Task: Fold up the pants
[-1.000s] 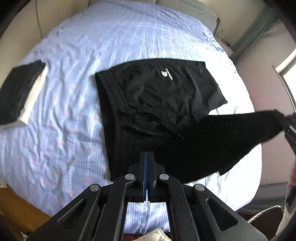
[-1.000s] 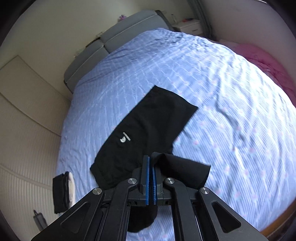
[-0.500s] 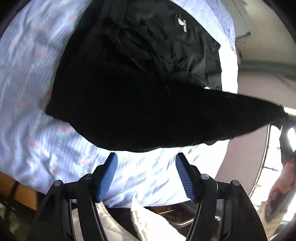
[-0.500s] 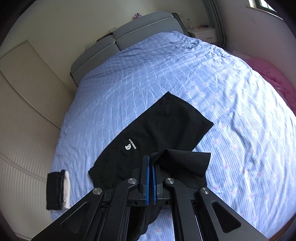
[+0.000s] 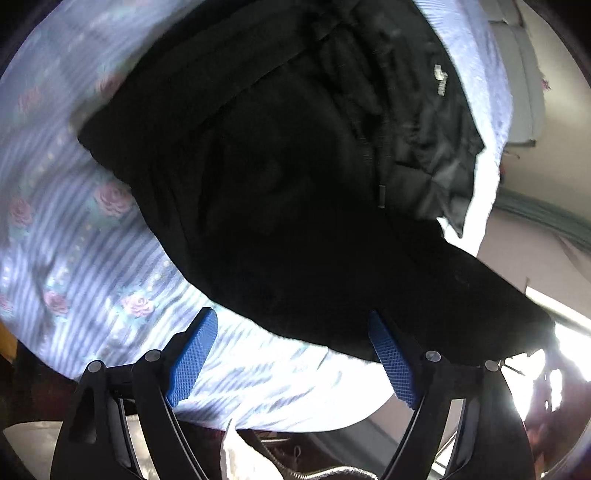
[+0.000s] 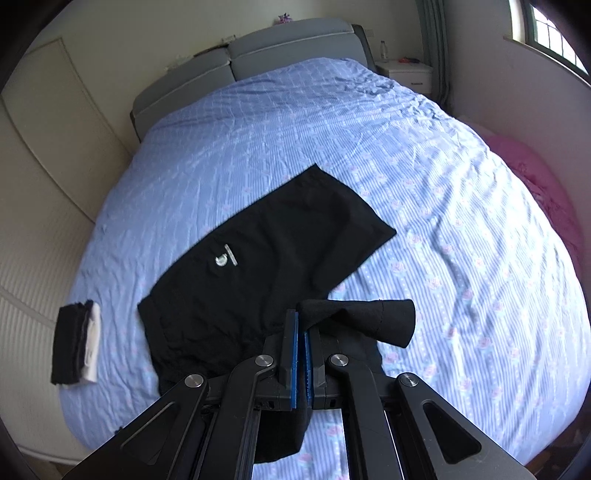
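L gripper has let go since 1 s ago: jaws now wide apart, low at bed near edge by black shorts. R gripper still clamped on raised leg hem. Regrasp likely next.

Pretty clearly a bedroom in someone's home. A big bed takes up most of the room, covered in a blue striped sheet with little pink roses printed on it, and there's a grey padded headboard against the far wall. Next to it sits a white nightstand with a few small things on top, too tiny to make out. Green-grey curtains hang by a window in the corner. A cream panelled wall, maybe wardrobe doors, runs along one side. Pink bedding or a blanket is bunched at the other side, and a small stack of folded clothes lies on the sheet.
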Demonstrator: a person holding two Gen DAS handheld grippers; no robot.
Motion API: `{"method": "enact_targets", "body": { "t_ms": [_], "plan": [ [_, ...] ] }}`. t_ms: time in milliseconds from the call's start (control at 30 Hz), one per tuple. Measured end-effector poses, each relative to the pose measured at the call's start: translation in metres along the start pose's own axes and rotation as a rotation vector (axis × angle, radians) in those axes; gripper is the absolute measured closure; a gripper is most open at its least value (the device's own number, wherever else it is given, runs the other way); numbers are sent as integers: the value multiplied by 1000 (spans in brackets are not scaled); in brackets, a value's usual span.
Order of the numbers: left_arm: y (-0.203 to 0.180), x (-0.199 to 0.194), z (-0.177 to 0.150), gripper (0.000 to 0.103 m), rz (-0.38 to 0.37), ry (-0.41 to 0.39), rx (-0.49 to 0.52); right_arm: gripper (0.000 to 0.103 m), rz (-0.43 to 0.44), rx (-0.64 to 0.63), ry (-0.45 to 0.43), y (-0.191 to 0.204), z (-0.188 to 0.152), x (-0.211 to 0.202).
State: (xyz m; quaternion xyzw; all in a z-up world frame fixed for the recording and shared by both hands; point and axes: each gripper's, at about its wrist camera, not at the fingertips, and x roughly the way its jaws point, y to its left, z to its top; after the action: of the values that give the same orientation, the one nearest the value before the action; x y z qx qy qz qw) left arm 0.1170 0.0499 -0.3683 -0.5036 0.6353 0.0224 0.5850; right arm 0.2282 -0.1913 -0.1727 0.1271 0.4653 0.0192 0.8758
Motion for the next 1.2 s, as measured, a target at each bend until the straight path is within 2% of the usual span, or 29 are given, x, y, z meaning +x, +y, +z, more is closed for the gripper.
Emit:
{"method": "enact_targets", "body": {
  "t_ms": [33, 100, 133, 167, 200, 267, 400, 467, 567, 667, 733, 800, 900, 1033, 1200],
  "plan": [
    [1, 4, 2, 22, -6, 4, 0, 99, -6, 1, 6, -2, -1, 1],
    [-3, 11, 5, 53, 0, 9, 23, 99, -9, 11, 12, -7, -4, 2],
    [-9, 10, 7, 77, 7, 13, 56, 99, -10, 15, 12, -8, -4, 1],
    [-14, 6, 7, 87, 9, 8, 86, 99, -4, 24, 12, -10, -3, -1],
    [-20, 0, 7, 90, 9, -1, 111, 99, 5, 44, 9, -13, -2, -3],
    [-37, -25, 6, 91, 11, -49, 169, 99, 11, 78, -9, -21, 2, -10],
    [-95, -93, 13, 91, 24, -222, 318, 99, 9, 117, -71, -33, 19, -29],
    [-131, -119, 24, 91, 29, -318, 405, 99, 36, 128, -110, -34, 33, -33],
    [-174, -133, 55, 91, 33, -402, 474, 99, 74, 139, -169, -30, 70, -25],
    [-206, -136, 102, 91, 47, -451, 478, 99, 58, 94, -190, -17, 109, -2],
    [-219, -127, 132, 91, 74, -465, 475, 99, 41, 51, -179, -5, 136, 28],
    [-229, -112, 169, 91, 113, -452, 466, 99, 51, 32, -135, 1, 161, 68],
    [-230, -86, 213, 91, 154, -415, 422, 99, 19, -23, -71, 17, 186, 128],
    [-226, -58, 257, 91, 225, -404, 406, 99, -14, -68, 14, 32, 199, 193],
    [-223, -29, 289, 90, 280, -346, 420, 98, -55, -73, 94, 38, 205, 256]
  ]
}}
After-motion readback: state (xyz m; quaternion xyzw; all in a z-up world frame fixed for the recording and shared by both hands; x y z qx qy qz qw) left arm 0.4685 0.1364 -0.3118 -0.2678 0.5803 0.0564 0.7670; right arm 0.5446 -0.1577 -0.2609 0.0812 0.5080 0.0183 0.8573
